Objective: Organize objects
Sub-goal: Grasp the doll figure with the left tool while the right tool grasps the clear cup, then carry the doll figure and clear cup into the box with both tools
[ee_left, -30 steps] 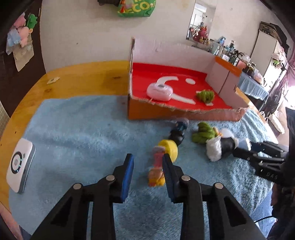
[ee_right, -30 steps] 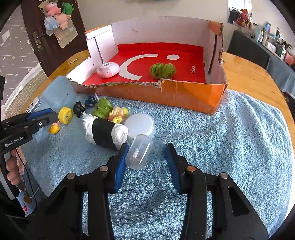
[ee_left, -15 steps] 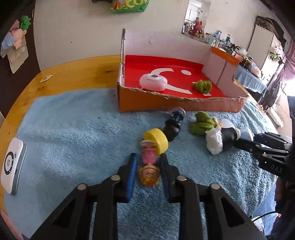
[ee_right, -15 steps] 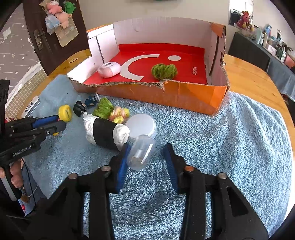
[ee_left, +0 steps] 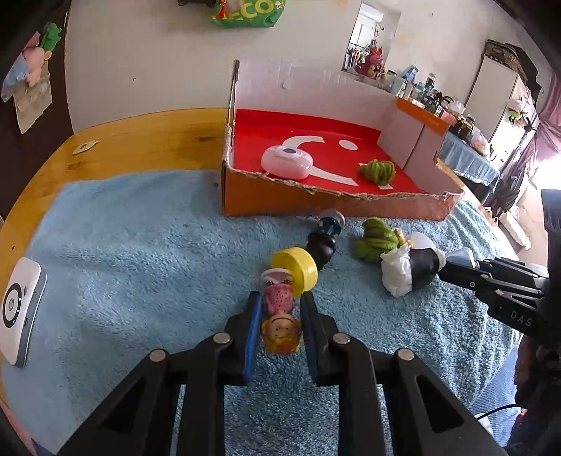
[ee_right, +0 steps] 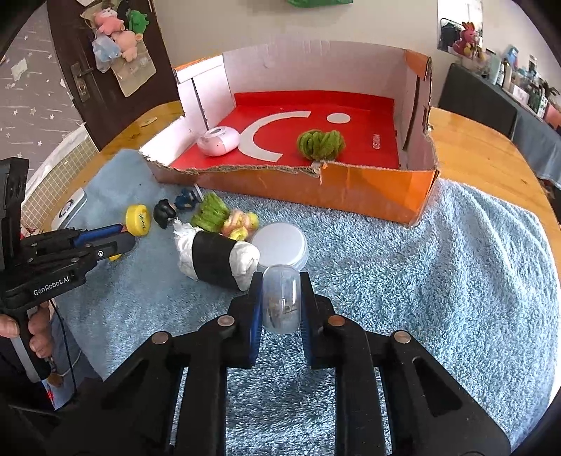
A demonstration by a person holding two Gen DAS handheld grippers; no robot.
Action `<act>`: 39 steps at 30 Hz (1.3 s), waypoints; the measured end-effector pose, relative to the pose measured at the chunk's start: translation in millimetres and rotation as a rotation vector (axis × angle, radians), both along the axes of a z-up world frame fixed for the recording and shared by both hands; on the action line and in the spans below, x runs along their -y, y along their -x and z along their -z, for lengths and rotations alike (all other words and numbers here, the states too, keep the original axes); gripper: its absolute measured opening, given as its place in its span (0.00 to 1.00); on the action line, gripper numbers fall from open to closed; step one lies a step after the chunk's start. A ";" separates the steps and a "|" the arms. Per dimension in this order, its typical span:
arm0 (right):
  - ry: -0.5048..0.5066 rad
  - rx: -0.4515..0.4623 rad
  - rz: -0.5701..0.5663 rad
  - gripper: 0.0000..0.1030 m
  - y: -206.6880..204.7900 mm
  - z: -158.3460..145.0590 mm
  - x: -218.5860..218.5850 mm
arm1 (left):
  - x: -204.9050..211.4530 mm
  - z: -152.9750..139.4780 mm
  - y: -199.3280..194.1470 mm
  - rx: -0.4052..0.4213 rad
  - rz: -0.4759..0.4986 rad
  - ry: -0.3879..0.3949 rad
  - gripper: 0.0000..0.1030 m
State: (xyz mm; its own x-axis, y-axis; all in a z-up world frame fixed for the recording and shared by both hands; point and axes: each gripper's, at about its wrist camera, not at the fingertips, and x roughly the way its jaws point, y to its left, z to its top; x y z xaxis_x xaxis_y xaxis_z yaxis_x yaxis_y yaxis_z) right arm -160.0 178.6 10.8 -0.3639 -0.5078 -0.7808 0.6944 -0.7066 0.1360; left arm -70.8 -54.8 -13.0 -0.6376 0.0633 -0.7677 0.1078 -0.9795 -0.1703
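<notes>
The cardboard box point(ee_right: 315, 189) sits dead ahead of both claws. Right gripper point(ee_right: 280, 308) has just clamped the clear capsule point(ee_right: 281, 301), nearest the box's front wall; left gripper point(ee_left: 280, 315) has just clamped the toy figure point(ee_left: 280, 315), lying lengthwise toward the box.

Wooden tabletop point(ee_left: 147, 140) under a blue fleece towel point(ee_left: 140, 245). White wall point(ee_left: 147, 63) beyond the tool, dark door point(ee_right: 91, 80) off to its left with plush toys point(ee_right: 115, 28) hung on it. Cluttered shelf point(ee_left: 420, 87) and bright window point(ee_left: 547, 168) to its right.
</notes>
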 end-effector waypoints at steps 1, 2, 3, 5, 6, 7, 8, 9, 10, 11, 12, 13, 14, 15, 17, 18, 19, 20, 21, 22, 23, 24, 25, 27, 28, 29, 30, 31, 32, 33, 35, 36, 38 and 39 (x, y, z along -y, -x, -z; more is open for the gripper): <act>0.002 -0.001 -0.001 0.17 -0.9 -1.1 0.0 | -0.4 -1.1 -0.4 -0.002 0.001 0.000 0.22; 0.007 -0.002 -0.004 0.17 -1.4 -2.3 0.1 | -0.8 -2.0 -0.7 -0.005 -0.006 0.001 0.22; 0.010 -0.003 -0.005 0.17 -1.9 -3.3 -0.1 | -1.2 -3.2 -1.3 -0.008 -0.006 0.003 0.22; 0.019 -0.004 -0.010 0.17 -2.6 -5.6 0.0 | -1.9 -4.6 -1.7 -0.012 -0.008 0.010 0.22; 0.021 -0.004 -0.012 0.17 -2.7 -6.1 0.0 | -1.9 -5.2 -1.8 -0.013 -0.009 0.011 0.22; 0.024 -0.004 -0.014 0.17 -2.9 -7.0 0.2 | -1.7 -6.0 -2.1 -0.016 -0.010 0.009 0.22; 0.027 -0.005 -0.017 0.17 -3.3 -7.8 0.5 | -1.5 -6.5 -2.3 -0.017 -0.011 0.008 0.22; 0.027 -0.005 -0.019 0.17 -3.6 -8.1 0.5 | -1.4 -6.9 -2.5 -0.019 -0.012 0.008 0.22; 0.028 -0.006 -0.021 0.17 -4.0 -8.7 0.8 | -1.1 -7.5 -2.9 -0.020 -0.013 0.006 0.22; 0.030 -0.007 -0.023 0.17 -4.6 -9.5 1.0 | -0.8 -8.1 -3.2 -0.021 -0.014 0.005 0.22; 0.032 -0.008 -0.025 0.17 -4.9 -10.0 1.3 | -0.8 -8.7 -3.7 -0.024 -0.013 0.004 0.22; 0.033 -0.009 -0.028 0.17 -5.4 -11.0 1.8 | -0.8 -9.7 -4.3 -0.026 -0.014 0.005 0.22; 0.035 -0.010 -0.029 0.17 -5.6 -11.6 2.3 | -0.7 -10.6 -4.8 -0.028 -0.015 0.005 0.22; 0.037 -0.012 -0.031 0.17 -5.8 -12.3 2.7 | -0.7 -11.6 -5.6 -0.031 -0.014 0.005 0.22; 0.041 -0.014 -0.035 0.17 -6.4 -14.2 3.7 | -0.3 -14.2 -6.5 -0.038 -0.014 0.005 0.22; 0.042 -0.017 -0.037 0.17 -6.7 -15.2 4.1 | -0.3 -15.5 -6.9 -0.041 -0.014 0.006 0.22; 0.043 -0.019 -0.039 0.17 -7.0 -16.2 4.5 | -0.1 -17.3 -7.8 -0.046 -0.013 0.006 0.22; 0.045 -0.021 -0.040 0.17 -7.4 -17.1 4.8 | -0.3 -18.7 -8.2 -0.051 -0.013 0.006 0.22; 0.047 -0.022 -0.041 0.17 -7.6 -18.2 4.7 | -0.5 -19.8 -8.5 -0.054 -0.012 0.007 0.22; 0.048 -0.025 -0.042 0.17 -7.7 -19.4 5.0 | -0.9 -21.4 -8.7 -0.058 -0.010 0.007 0.22; 0.050 -0.028 -0.043 0.17 -8.0 -20.8 5.2 | -1.1 -22.4 -8.8 -0.060 -0.009 0.007 0.22; 0.052 -0.030 -0.044 0.17 -7.9 -21.9 5.4 | -1.6 -23.4 -8.8 -0.062 -0.008 0.008 0.22; 0.053 -0.033 -0.044 0.17 -8.1 -23.0 5.5 | -2.3 -24.6 -8.6 -0.065 -0.006 0.009 0.22; 0.057 -0.039 -0.046 0.17 -8.5 -25.4 6.0 | -3.3 -26.7 -8.2 -0.070 -0.003 0.010 0.22; 0.058 -0.041 -0.046 0.17 -8.5 -26.7 6.1 | -4.1 -28.1 -7.7 -0.073 0.000 0.011 0.22; 0.059 -0.042 -0.047 0.17 -8.7 -27.5 6.1 | -4.7 -29.4 -7.2 -0.076 0.002 0.011 0.22; 0.060 -0.044 -0.047 0.17 -8.6 -28.0 6.3 | -5.5 -30.5 -6.6 -0.079 0.005 0.012 0.22; 0.062 -0.045 -0.047 0.17 -8.5 -28.6 6.3 | -6.6 -32.2 -5.9 -0.084 0.008 0.014 0.22; 0.062 -0.046 -0.048 0.17 -8.2 -29.2 6.5 | -7.7 -33.6 -5.3 -0.087 0.011 0.015 0.22; 0.063 -0.047 -0.048 0.17 -7.9 -29.6 6.7 | -8.6 -35.2 -4.4 -0.091 0.014 0.016 0.22; 0.066 -0.049 -0.049 0.17 -7.5 -30.5 6.5 | -10.8 -38.9 -1.8 -0.099 0.015 0.019 0.22; 0.068 -0.049 -0.048 0.17 -7.0 -31.0 6.4 | -11.6 -40.2 -0.5 -0.103 0.018 0.020 0.22; 0.070 -0.050 -0.047 0.17 -6.4 -31.7 6.5 | -13.1 -43.1 2.6 -0.110 0.024 0.020 0.22; 0.070 -0.051 -0.047 0.17 -6.0 -32.2 6.4 | -14.1 -44.3 4.1 -0.113 0.027 0.021 0.22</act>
State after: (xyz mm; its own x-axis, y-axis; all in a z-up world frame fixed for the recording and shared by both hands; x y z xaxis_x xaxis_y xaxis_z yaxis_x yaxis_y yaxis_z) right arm -154.0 172.3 43.0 -0.3763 -0.5783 -0.7238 0.7340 -0.6629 0.1481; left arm -75.0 -40.7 31.3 -0.7187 0.0663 -0.6921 0.0629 -0.9852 -0.1597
